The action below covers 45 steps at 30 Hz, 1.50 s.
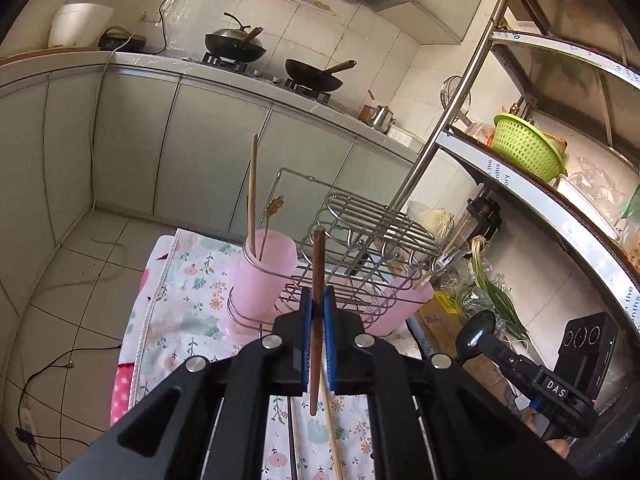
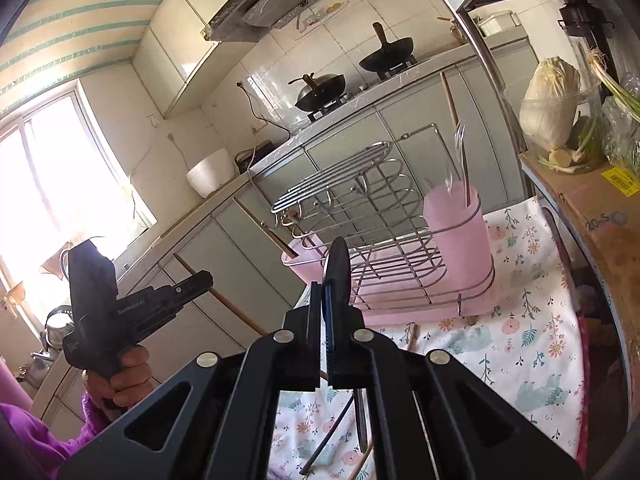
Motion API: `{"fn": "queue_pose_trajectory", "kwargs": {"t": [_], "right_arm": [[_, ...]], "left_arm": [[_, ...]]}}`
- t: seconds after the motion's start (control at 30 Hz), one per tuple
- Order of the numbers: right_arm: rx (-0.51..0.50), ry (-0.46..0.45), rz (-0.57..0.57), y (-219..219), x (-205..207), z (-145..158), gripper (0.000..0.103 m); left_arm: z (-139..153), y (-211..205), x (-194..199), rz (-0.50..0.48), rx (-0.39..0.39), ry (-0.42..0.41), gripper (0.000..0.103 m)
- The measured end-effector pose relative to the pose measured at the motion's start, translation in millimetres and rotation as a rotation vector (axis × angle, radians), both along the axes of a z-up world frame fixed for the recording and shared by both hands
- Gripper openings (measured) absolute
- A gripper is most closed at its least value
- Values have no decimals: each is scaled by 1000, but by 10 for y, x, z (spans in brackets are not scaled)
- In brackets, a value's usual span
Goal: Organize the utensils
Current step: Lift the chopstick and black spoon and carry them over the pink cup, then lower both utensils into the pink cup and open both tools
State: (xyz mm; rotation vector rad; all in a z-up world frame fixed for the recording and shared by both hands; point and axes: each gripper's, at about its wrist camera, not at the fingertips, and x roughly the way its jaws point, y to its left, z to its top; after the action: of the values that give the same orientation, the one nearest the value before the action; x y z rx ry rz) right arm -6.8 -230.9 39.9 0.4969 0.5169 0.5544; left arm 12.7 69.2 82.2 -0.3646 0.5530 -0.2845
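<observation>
Left gripper [image 1: 318,300] pinches a dark chopstick [image 1: 318,264] upright, just before the wire rack [image 1: 372,232] with its two pink cups [image 1: 264,276]. Right gripper [image 2: 329,296] clamps a black spoon [image 2: 337,264]. Both look mid-carry; next, each needs lowering into a cup. Floral-clothed tabletop [image 1: 188,292], tiled kitchen behind.

You see a shiny bent-wire metal rack [image 1: 372,240] holding frosted, matt pink plastic cups [image 1: 266,276]; beneath the rack, a soft floral-printed cotton cloth [image 1: 192,300]; against it, a dark matt wooden chopstick [image 1: 318,280].
</observation>
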Motion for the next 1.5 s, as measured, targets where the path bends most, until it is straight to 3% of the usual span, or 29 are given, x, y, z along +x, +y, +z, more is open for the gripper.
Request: {"fn": "queue_pose_trajectory", "kwargs": {"t": [0.4,0.73,0.93,1.13,1.5], "right_arm": [[57,-79,-45,-345,198,463,2],[-8,-233,-158,-503,423,1004,2],[-67,-317,-208,-506,617,1213,2],[-139,-318,-237,-434,872,1113,2],[-170,-195,-231,-388,1090,600,2]], "left_arm": [[512,74,17,31,19,-121,5],[1029,248,92,85,16,-238,5],[1171,301,214,112,25,-273,5],[1125,328,424,133,41,-253,5],[797,265,750,158,105,-177,5]]}}
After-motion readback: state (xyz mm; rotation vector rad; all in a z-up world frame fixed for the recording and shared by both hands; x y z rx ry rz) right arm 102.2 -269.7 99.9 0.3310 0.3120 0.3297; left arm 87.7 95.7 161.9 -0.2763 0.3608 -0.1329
